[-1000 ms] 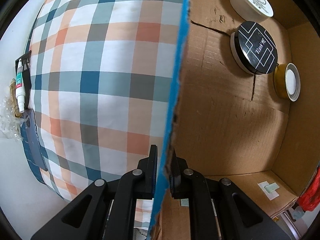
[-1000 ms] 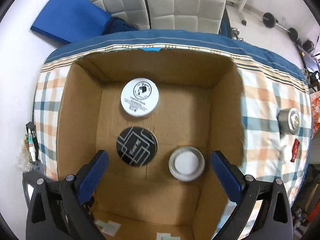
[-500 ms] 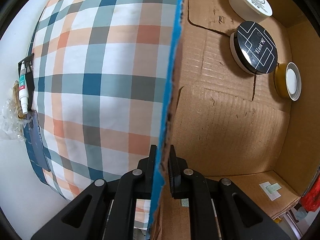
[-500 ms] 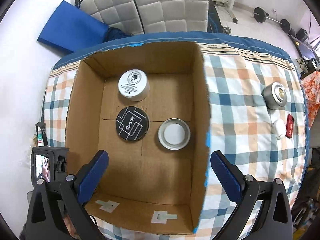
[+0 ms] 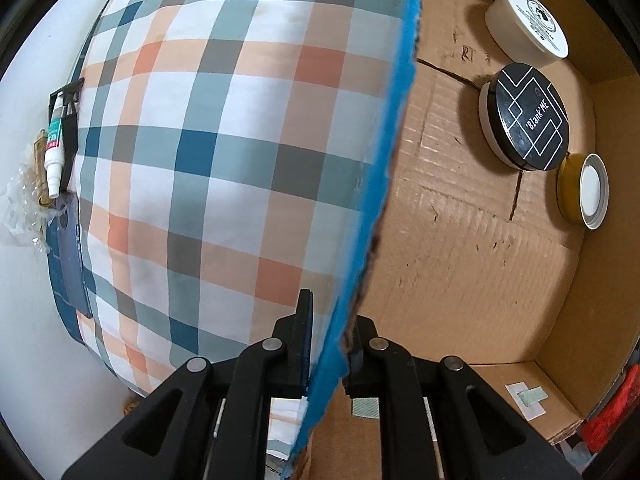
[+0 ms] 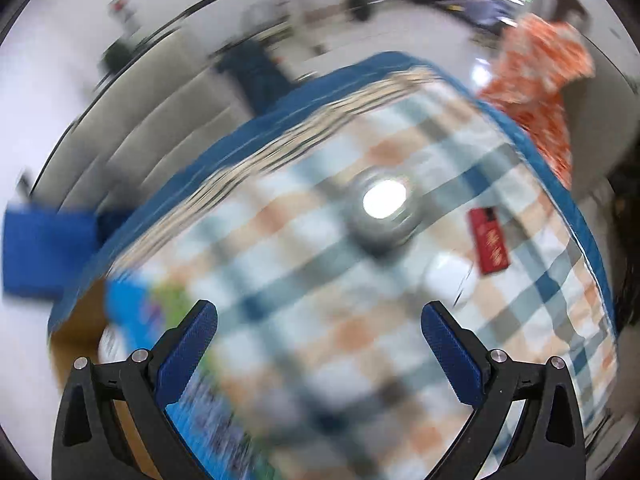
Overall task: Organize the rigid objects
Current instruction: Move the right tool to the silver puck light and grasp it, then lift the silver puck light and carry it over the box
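My left gripper (image 5: 330, 344) is shut on the blue-taped wall of the cardboard box (image 5: 460, 240). Inside the box lie a white round tin (image 5: 526, 26), a black-lidded tin (image 5: 528, 118) and a gold jar with a white lid (image 5: 584, 190). My right gripper (image 6: 320, 332) is open and empty above the plaid cloth. The right wrist view is blurred. Ahead of it on the cloth sit a silver round tin (image 6: 384, 212), a red flat object (image 6: 488, 240) and a small white object (image 6: 448, 276).
The plaid cloth (image 5: 224, 152) covers the surface. A small white bottle (image 5: 54, 156) and crinkled plastic lie at its left edge. A corner of the box (image 6: 80, 344) shows at the lower left of the right wrist view. Padded chairs and gym gear stand behind.
My right gripper has swung away from above the box to the right, over the cloth toward the silver tin. My left gripper still holds the box wall, which has tilted slightly.
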Demonstrator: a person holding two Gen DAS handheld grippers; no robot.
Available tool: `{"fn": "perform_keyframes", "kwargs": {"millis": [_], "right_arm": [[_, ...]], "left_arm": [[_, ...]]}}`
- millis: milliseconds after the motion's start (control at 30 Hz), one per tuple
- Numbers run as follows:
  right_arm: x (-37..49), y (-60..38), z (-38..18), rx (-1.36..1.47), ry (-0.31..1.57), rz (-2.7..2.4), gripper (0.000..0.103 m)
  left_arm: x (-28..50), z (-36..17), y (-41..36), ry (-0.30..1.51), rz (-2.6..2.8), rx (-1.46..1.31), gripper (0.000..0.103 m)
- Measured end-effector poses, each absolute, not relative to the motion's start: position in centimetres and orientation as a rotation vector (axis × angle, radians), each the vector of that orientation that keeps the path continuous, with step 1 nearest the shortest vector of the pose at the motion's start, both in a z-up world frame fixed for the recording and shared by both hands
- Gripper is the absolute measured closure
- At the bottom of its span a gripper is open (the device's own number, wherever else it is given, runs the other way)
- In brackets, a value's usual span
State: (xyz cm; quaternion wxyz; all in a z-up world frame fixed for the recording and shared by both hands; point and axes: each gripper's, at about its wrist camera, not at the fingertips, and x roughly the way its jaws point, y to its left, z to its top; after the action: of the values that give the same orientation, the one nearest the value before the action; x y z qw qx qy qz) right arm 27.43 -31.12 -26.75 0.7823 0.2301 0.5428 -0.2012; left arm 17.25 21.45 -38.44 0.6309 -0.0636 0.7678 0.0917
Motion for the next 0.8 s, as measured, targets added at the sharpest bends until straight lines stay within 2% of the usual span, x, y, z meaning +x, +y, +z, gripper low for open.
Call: {"fn": "perform_keyframes", "kwargs": {"millis": [267,300,400,500,800], "right_arm": [[31.9,-36.4,-34.3,0.581,1.194,-0.541,0.001],[32.2,-36.8,-35.0,0.594,1.194,-0.549,0.005],[33.1,-37.9,-37.3,0.610,1.253,-0.589,0.029],[33.1,-37.8,-37.4,0.588,1.266,-0.575,0.029],[27.9,-30.1,-36.7,0.460,1.484,-0.329,0.030]], "left_arm": [[16.6,-38.3,21.2,1.762,0.246,-0.166,0.093],[16.4,-38.3,21.1,1.761,0.247,-0.171,0.093],[16.4,-38.7,21.1,1.763,0.245,-0.179,0.093],[16.5,-39.1,21.4,1.765,0.235,-0.169,0.093],[16.5,-40.5,20.5,1.783,0.184,-0.110,0.093]]}}
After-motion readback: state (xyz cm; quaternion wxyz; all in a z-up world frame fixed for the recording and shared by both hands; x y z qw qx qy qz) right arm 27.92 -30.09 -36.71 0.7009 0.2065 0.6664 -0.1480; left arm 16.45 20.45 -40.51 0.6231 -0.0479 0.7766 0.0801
